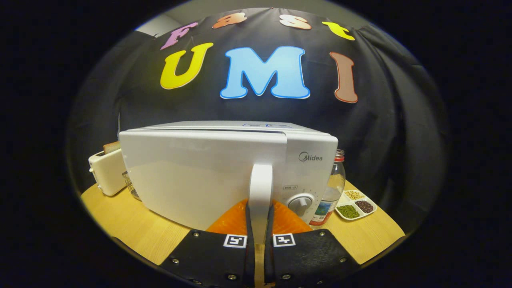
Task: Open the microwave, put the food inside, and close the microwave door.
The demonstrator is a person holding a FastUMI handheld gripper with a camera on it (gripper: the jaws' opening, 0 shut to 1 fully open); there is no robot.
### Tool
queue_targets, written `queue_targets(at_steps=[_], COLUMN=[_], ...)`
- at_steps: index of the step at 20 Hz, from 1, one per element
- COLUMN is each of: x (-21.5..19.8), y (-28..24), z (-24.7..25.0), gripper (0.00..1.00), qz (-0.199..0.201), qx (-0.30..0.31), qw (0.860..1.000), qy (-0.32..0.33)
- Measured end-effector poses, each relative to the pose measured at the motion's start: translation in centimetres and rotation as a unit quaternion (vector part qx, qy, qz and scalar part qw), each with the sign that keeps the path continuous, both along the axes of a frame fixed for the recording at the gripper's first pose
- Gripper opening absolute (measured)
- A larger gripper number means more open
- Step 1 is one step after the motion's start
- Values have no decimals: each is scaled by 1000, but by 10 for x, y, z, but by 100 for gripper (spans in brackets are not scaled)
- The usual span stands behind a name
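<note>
Glossy smooth plastic microwave point(208, 172), pale wood-grain table point(120, 224), clear glass jar point(334, 184), matt cloth wall point(400, 120)

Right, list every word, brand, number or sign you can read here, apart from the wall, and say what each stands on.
"Midea": microwave front, above the dial.
Small plate above the dial: too small to read.
Bottle label: blurred.
Hand-held gripper, shut on the door handle: two square coded markers, no words.
</note>
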State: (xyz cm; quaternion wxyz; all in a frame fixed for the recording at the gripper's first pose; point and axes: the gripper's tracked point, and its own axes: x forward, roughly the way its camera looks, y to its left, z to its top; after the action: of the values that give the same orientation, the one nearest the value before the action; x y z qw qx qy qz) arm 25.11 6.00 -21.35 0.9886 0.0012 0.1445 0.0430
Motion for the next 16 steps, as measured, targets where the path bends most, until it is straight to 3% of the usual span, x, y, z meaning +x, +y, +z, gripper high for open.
queue_targets(at_steps=[4,9,16], x=[-41,-95,-152], y=[12,37,79], z=[2,6,11], gripper=[9,10,21], qz=[4,44,81], qx=[10,17,12], qw=[1000,998,996], qy=[19,37,44])
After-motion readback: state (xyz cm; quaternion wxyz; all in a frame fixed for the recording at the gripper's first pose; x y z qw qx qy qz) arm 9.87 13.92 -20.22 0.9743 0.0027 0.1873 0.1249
